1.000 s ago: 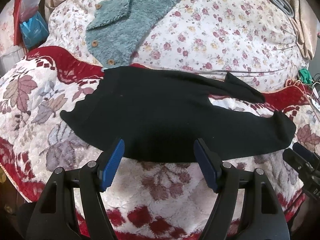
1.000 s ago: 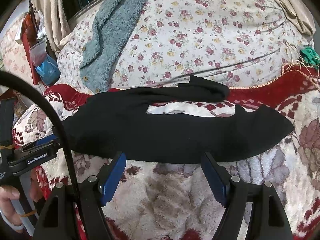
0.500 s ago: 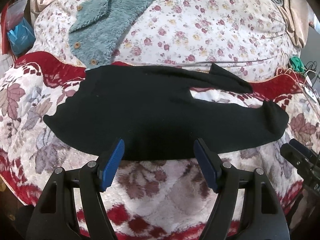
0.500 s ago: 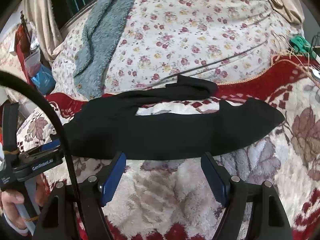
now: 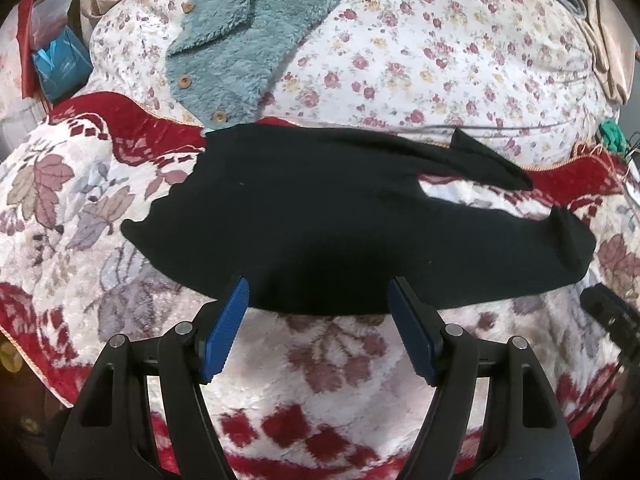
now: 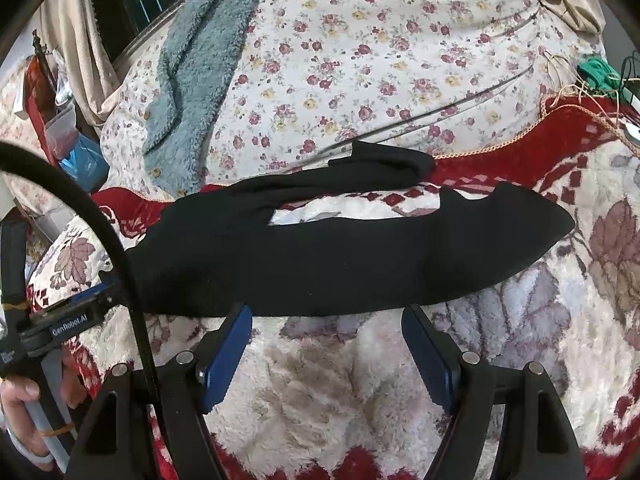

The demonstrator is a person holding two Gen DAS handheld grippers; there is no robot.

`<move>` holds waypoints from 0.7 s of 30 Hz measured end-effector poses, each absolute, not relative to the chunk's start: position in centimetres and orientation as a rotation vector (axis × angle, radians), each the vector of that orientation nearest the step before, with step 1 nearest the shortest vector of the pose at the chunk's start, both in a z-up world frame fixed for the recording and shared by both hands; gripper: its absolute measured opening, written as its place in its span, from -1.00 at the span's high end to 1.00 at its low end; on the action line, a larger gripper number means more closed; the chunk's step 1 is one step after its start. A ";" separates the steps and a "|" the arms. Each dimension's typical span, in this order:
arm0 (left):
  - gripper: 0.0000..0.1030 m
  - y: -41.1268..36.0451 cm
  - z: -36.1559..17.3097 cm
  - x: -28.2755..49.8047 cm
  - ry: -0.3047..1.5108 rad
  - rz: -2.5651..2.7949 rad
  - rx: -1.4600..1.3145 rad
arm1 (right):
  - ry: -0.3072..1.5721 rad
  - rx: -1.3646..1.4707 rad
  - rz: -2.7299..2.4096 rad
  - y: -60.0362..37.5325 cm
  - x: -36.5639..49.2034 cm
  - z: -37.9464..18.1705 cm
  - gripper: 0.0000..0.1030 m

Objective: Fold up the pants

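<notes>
Black pants [image 5: 320, 216] lie spread flat on a red and cream leaf-patterned blanket [image 5: 328, 364], waistband to the left, two legs to the right with a gap between them. My left gripper [image 5: 318, 300] is open and empty, hovering at the pants' near edge by the seat. My right gripper [image 6: 326, 324] is open and empty at the near edge of the near leg [image 6: 360, 256]. The far leg [image 6: 380, 164] has its end folded over. The left gripper also shows at the left edge of the right wrist view [image 6: 68, 316].
A teal fleece jacket [image 5: 248, 36] with wooden buttons lies on a floral duvet [image 5: 440, 60] behind the pants. Blue bags [image 5: 60, 64] sit at far left. A green item and cords [image 6: 596, 72] lie at far right. A black cable [image 6: 120, 248] crosses the right wrist view.
The left wrist view first slid so the pants shifted left, then moved back; the pants lie unchanged. The right gripper shifted only slightly. Both grippers stayed open.
</notes>
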State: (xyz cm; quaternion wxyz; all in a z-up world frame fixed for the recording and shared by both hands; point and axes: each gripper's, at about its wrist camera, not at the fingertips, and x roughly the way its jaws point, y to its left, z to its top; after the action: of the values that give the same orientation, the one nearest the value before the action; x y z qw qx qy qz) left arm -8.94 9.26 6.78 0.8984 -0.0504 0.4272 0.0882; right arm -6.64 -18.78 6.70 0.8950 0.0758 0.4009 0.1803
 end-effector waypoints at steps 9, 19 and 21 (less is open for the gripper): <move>-0.41 12.3 5.7 -9.4 0.903 0.241 -0.123 | 0.847 0.184 0.355 -19.5 -5.8 6.1 -0.48; -0.41 16.0 4.6 -9.8 0.915 0.291 -0.222 | 0.878 0.215 0.320 -21.3 -5.1 5.1 -0.48; -0.41 17.0 4.4 -10.2 0.907 0.260 -0.294 | 0.890 0.242 0.315 -22.0 -4.9 4.6 -0.48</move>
State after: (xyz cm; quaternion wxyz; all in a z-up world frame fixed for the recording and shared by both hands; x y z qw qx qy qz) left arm -10.22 17.02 4.43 0.8804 -0.1410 0.4354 0.1248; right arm -4.87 -21.98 4.61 0.8836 0.1161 0.4275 0.1516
